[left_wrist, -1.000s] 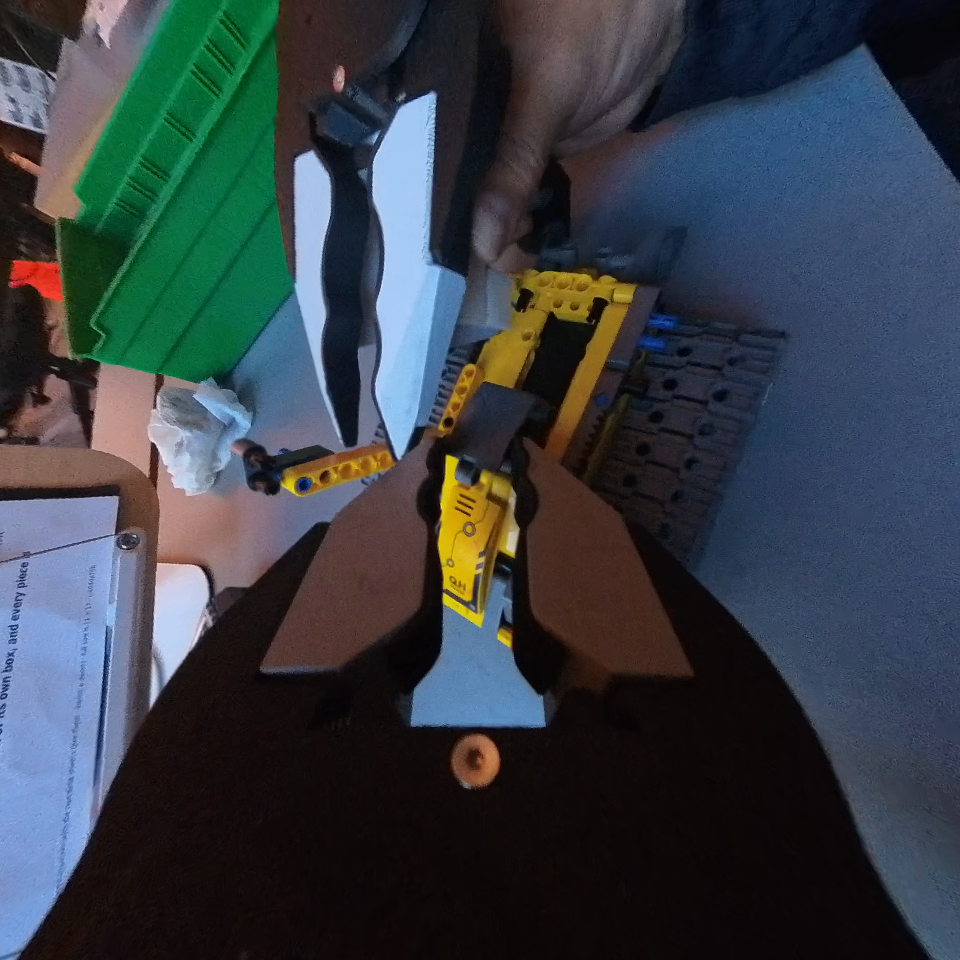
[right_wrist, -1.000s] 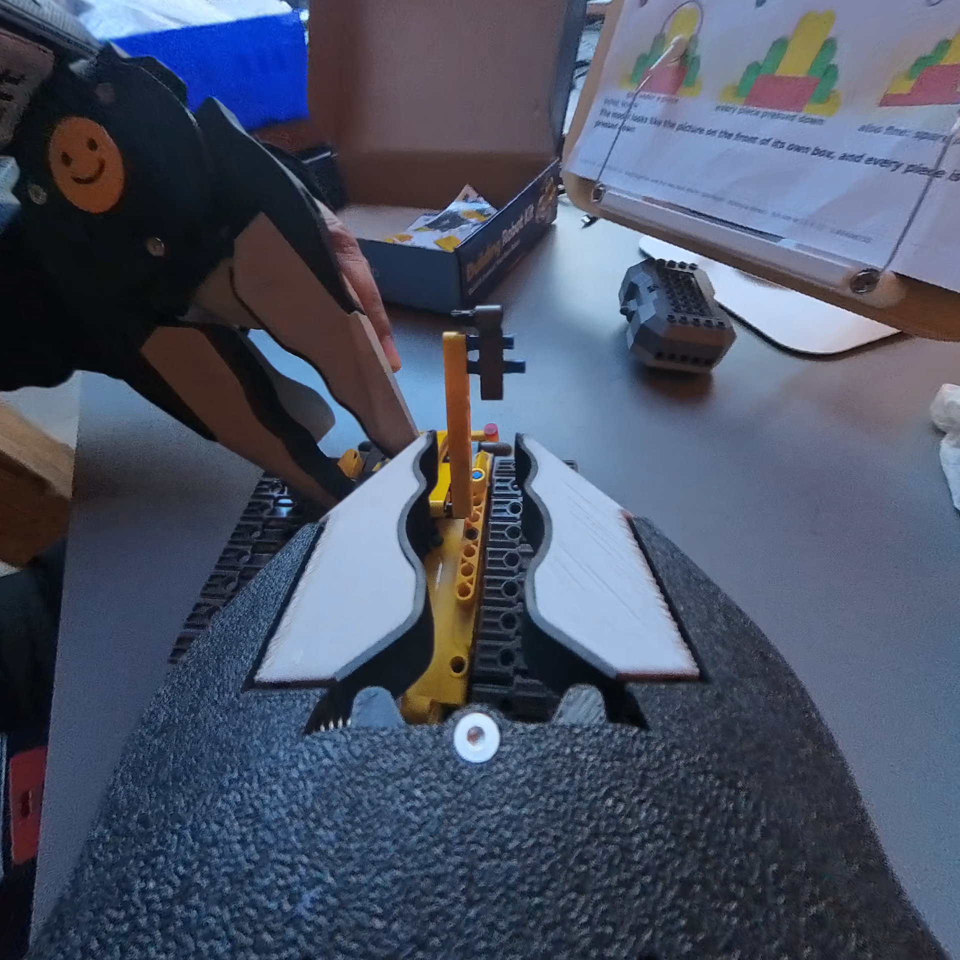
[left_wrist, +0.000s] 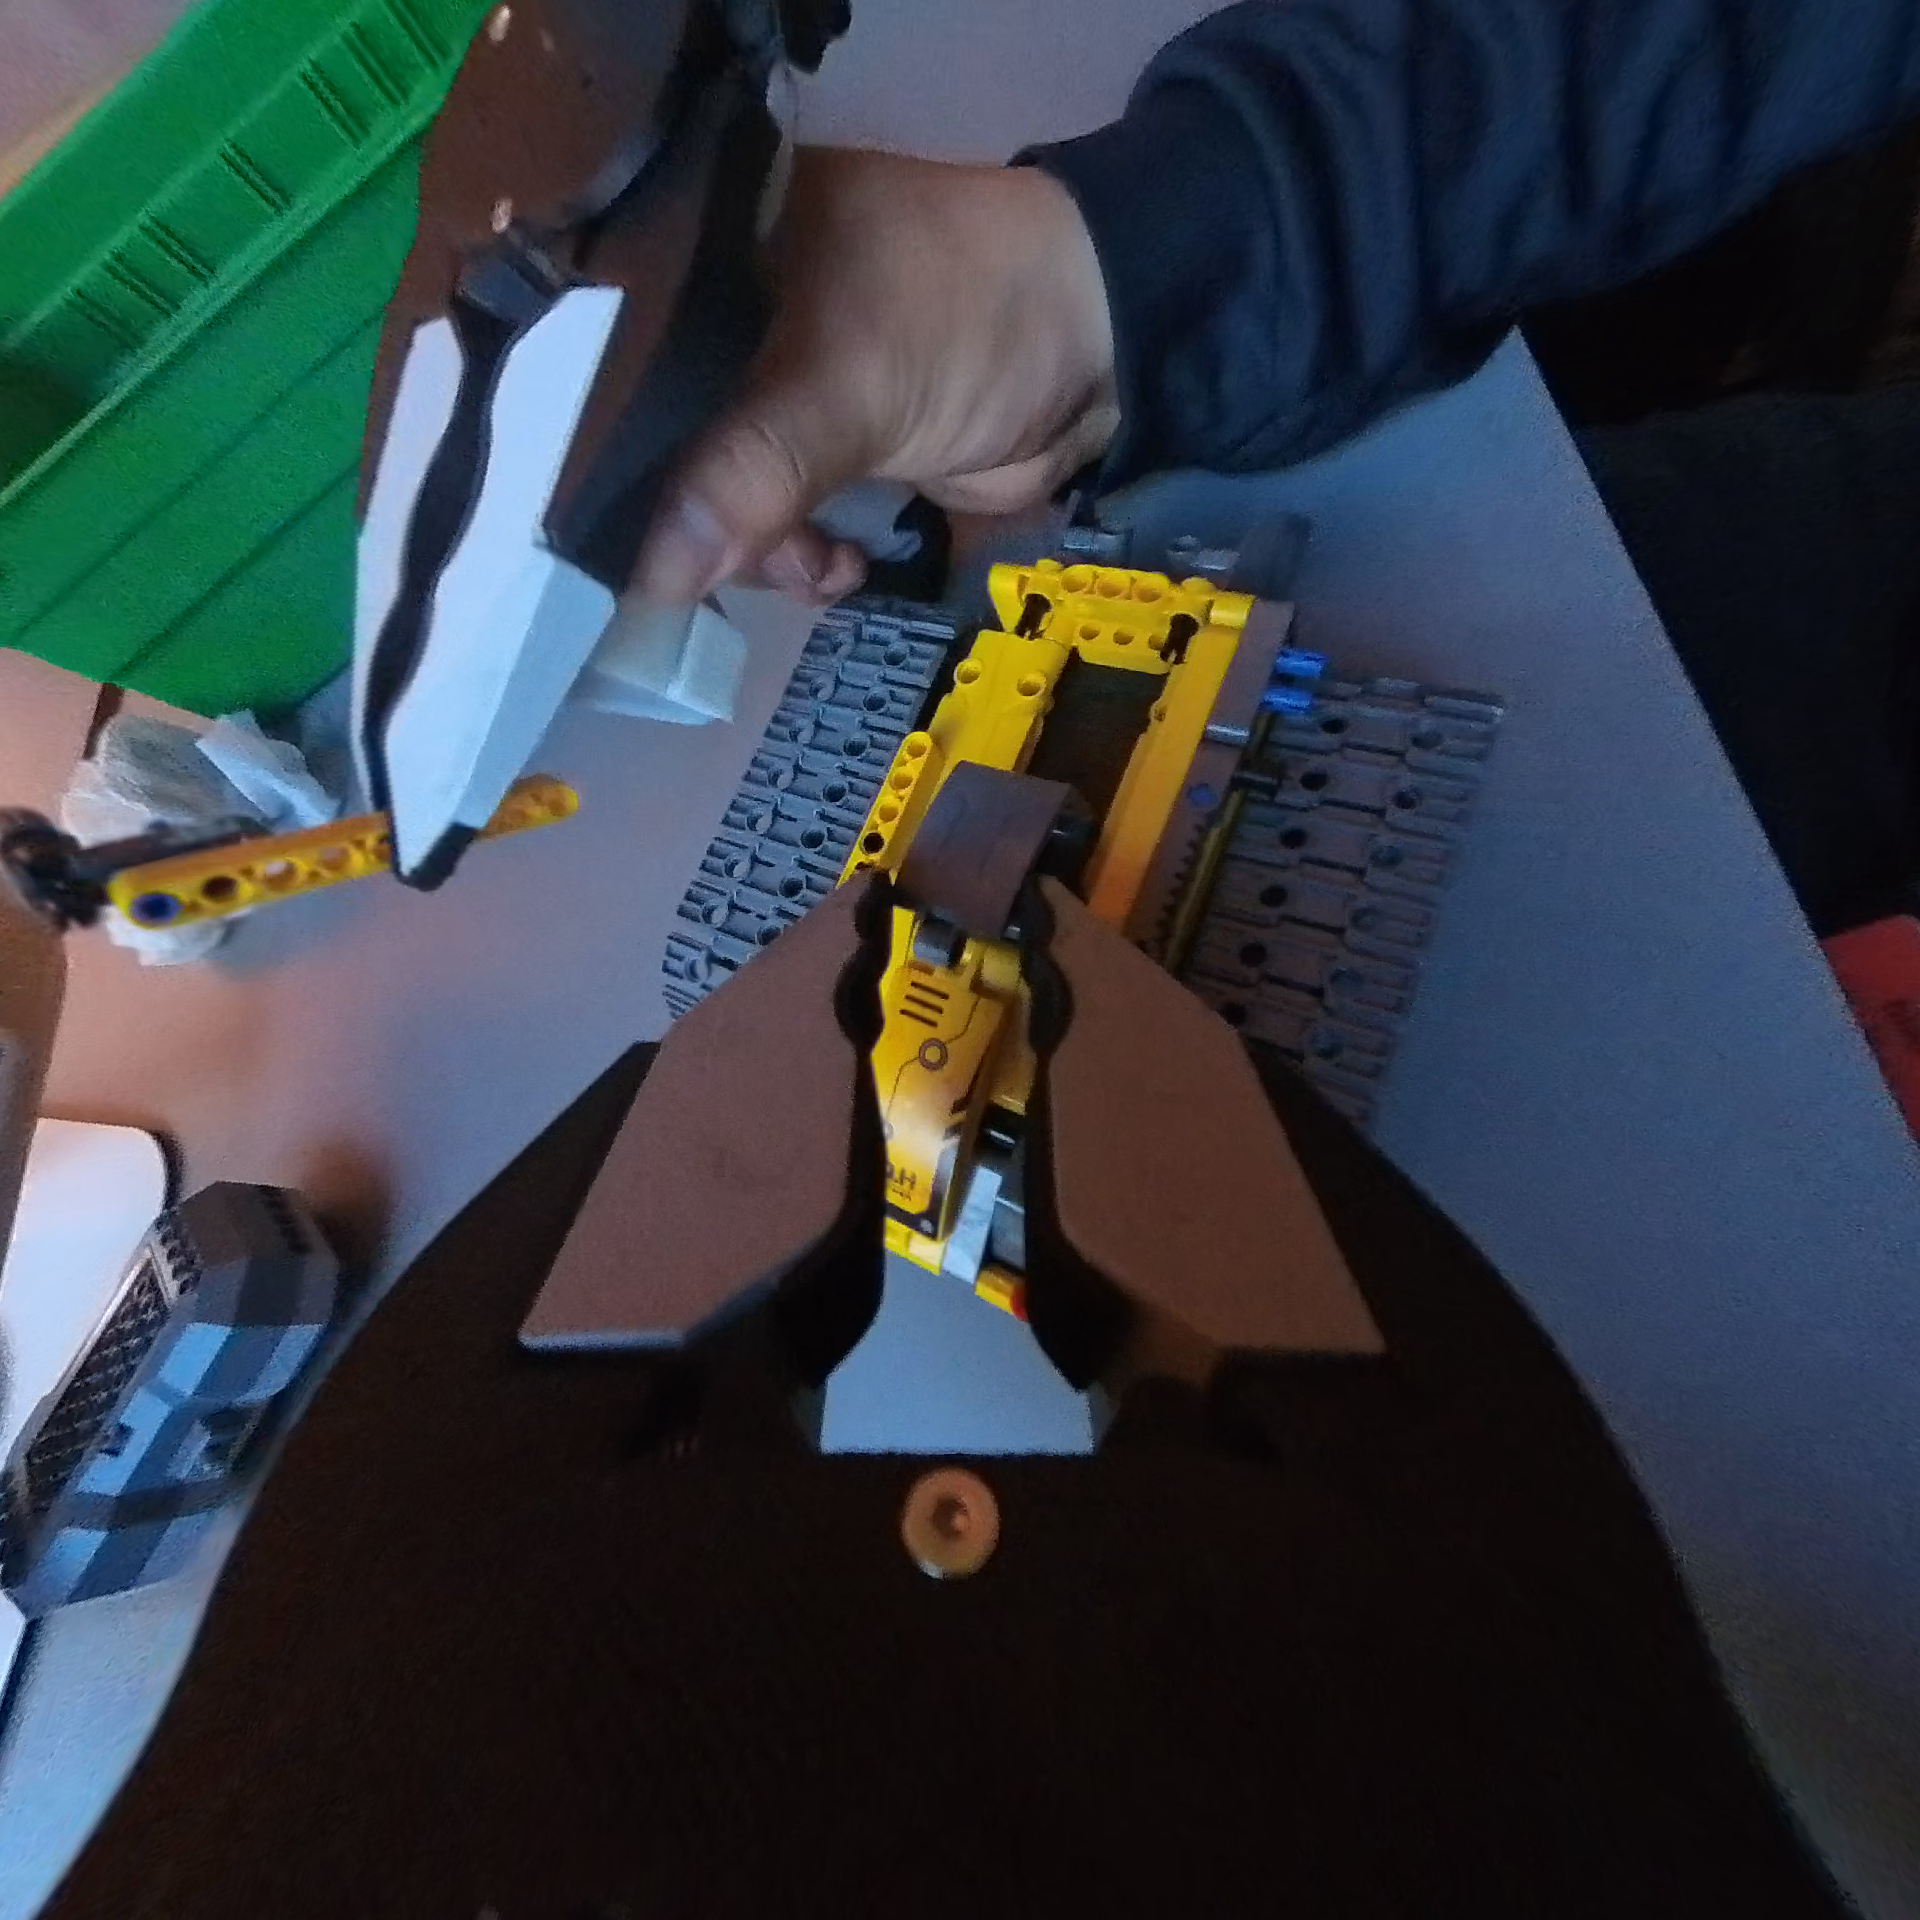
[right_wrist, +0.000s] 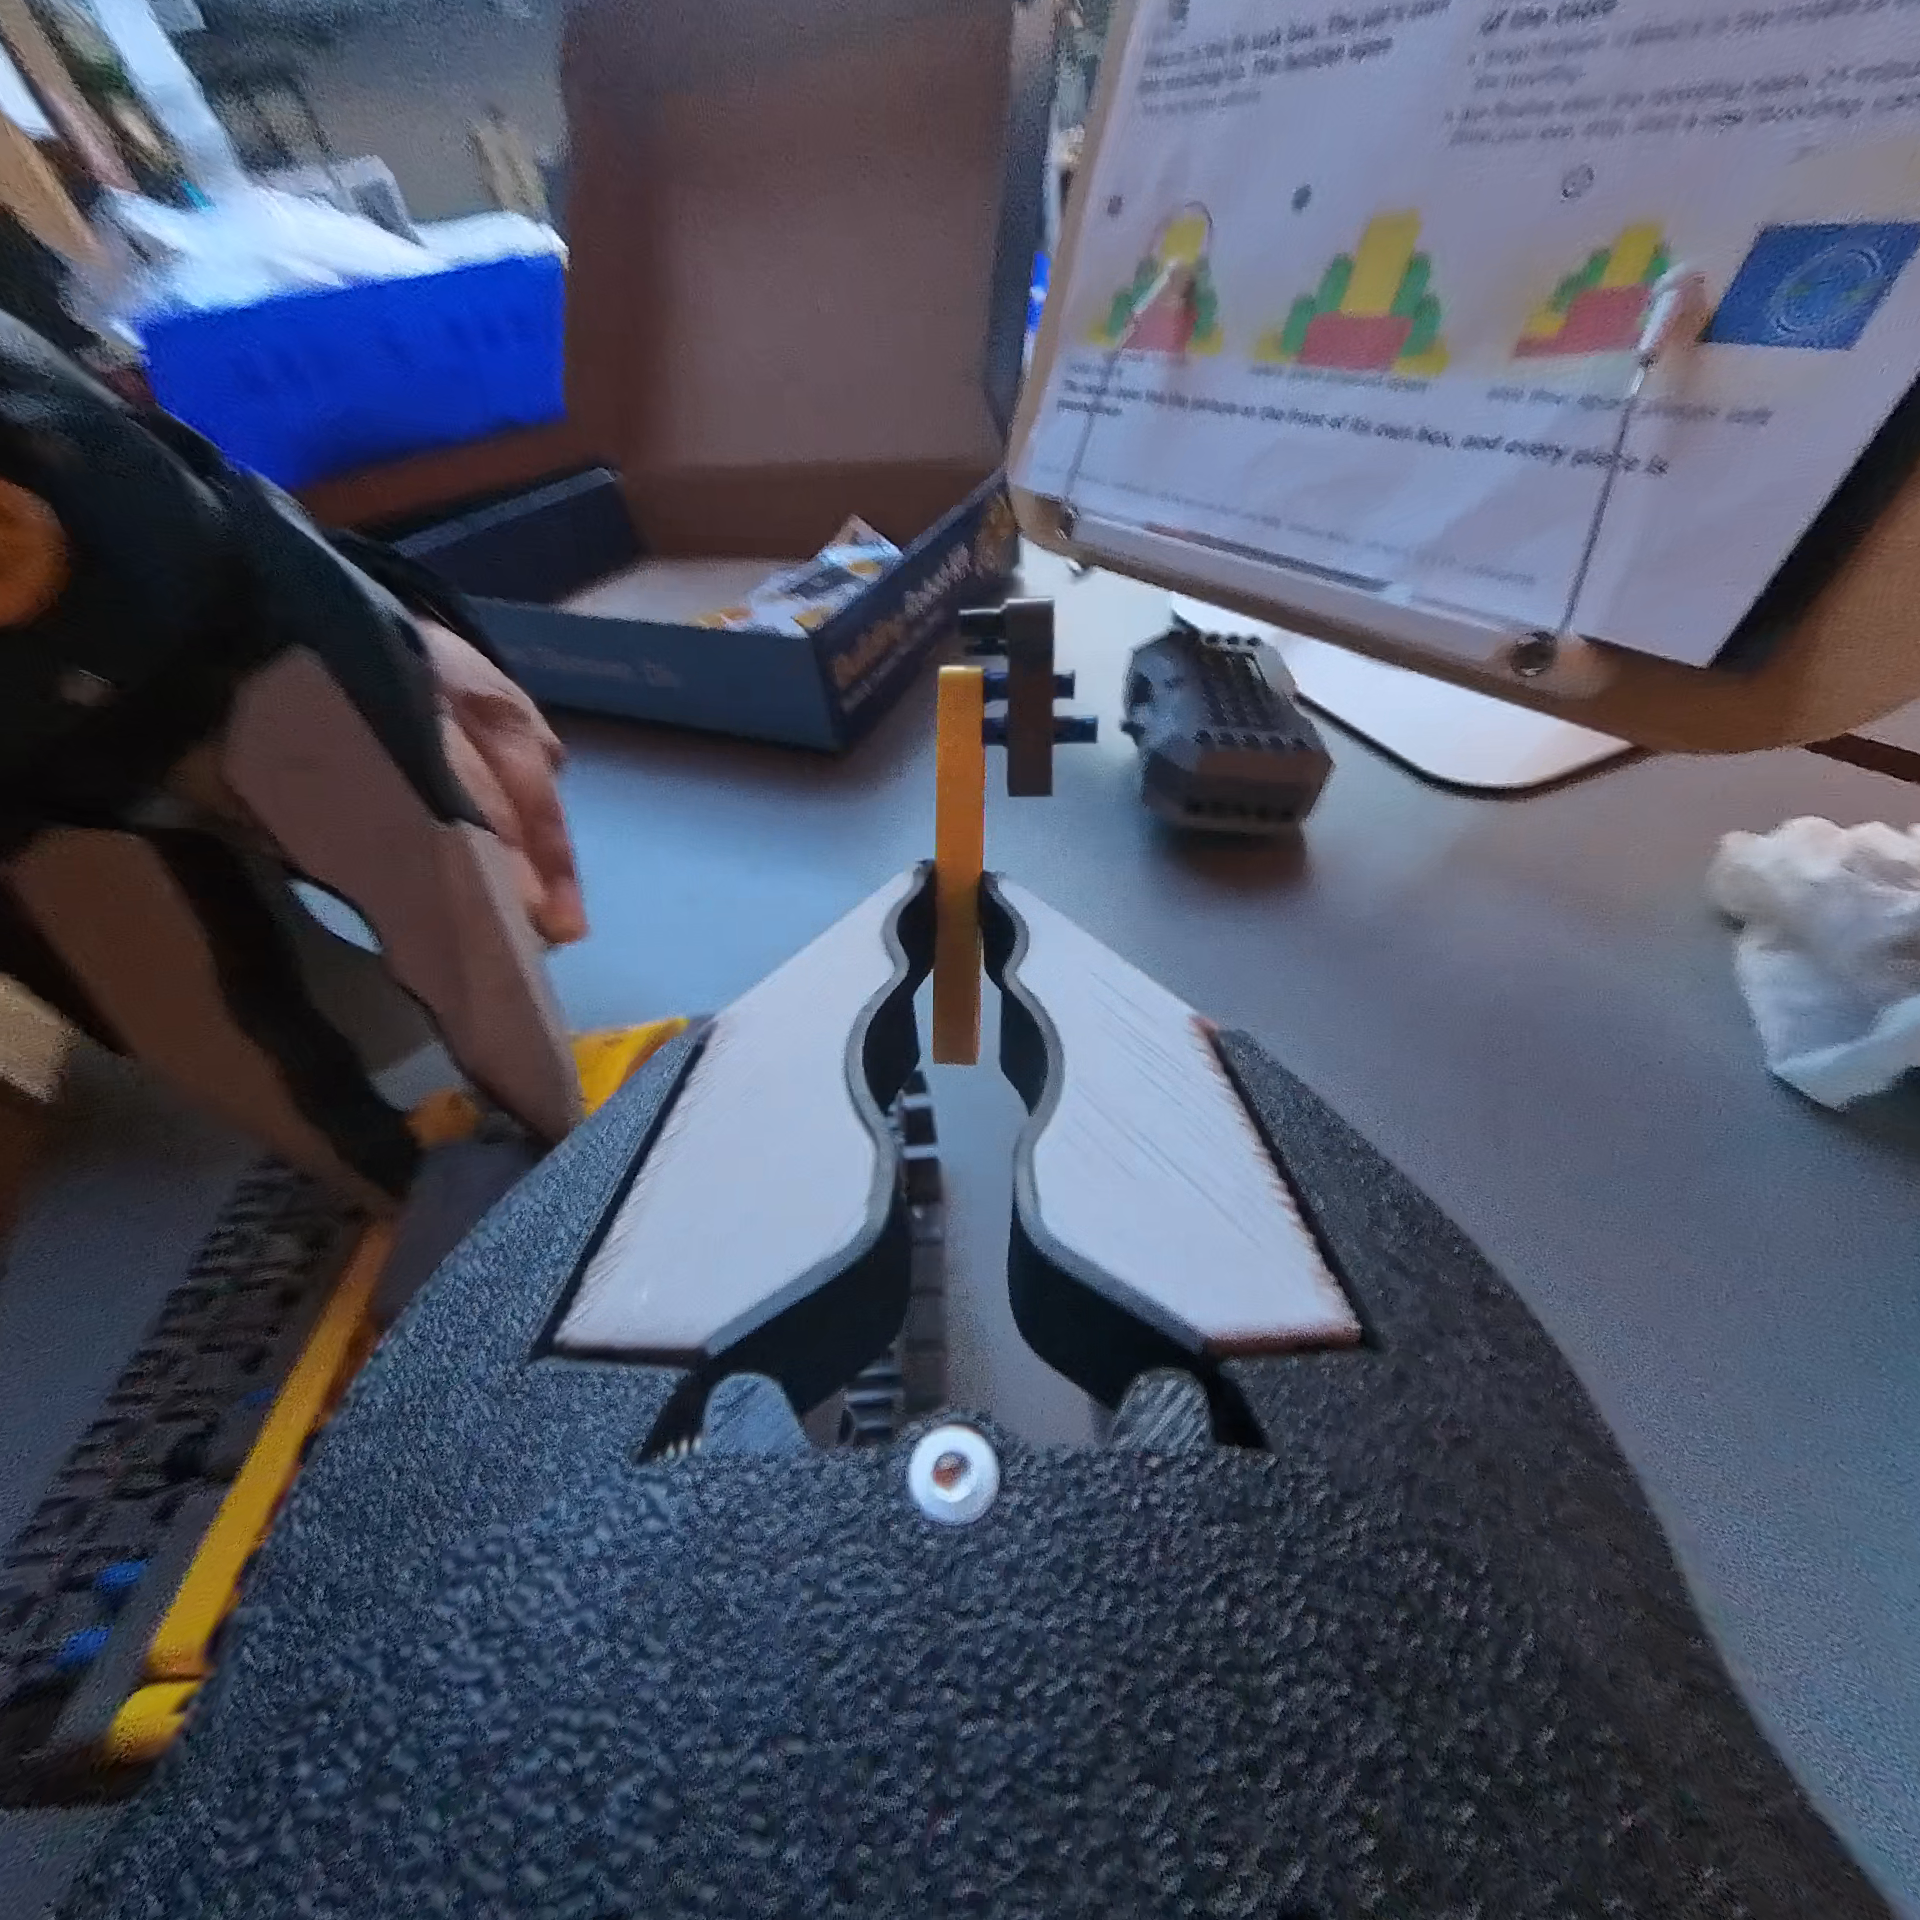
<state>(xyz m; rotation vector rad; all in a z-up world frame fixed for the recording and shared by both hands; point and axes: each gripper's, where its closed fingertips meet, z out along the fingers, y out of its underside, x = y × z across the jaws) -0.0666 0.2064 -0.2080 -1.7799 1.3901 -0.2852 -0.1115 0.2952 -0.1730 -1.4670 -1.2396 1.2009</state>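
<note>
Beam (right_wrist: 958, 862): yellow, holed, pinched upright between the right gripper (right_wrist: 954, 894) tips, lifted clear of the surface (right_wrist: 1455, 1091). Its top carries a dark connector (right_wrist: 1029, 696) on blue pins. Right fingers (right_wrist: 1164, 1143) are nearly closed, with only the beam's thickness between them. In the left wrist view the same beam (left_wrist: 312, 857) sticks out at 9 o'clock from the white right gripper (left_wrist: 436, 852), apart from the model.

Model (left_wrist: 1070, 748) (yellow tracked vehicle, grey treads both sides) sits on the surface at the centre of the left view. Left gripper (left_wrist: 951, 914) is closed down on its near end: brown fingers (left_wrist: 1143, 1091) flank the yellow nose panel, tips touching a dark curved piece on top. It looks like a clamp holding the model steady, though I cannot tell how firm the contact is.

A hand (left_wrist: 914, 395) in a dark sleeve grips the right gripper's handle at 12 o'clock.

Progress, as a judgement: the beam sub-part is separate from the body, the body is held down. Whether it belongs on or off, the frames don't say.

Around:
- green bin (left_wrist: 187, 343) at 10 o'clock
- crumpled tissue (right_wrist: 1829, 956) at 3 o'clock of the right view
- grey block piece (right_wrist: 1226, 738) at 1 o'clock
- open box (right_wrist: 727, 644) behind
- printed sheet on a stand (right_wrist: 1455, 364) at 2 o'clock
</note>
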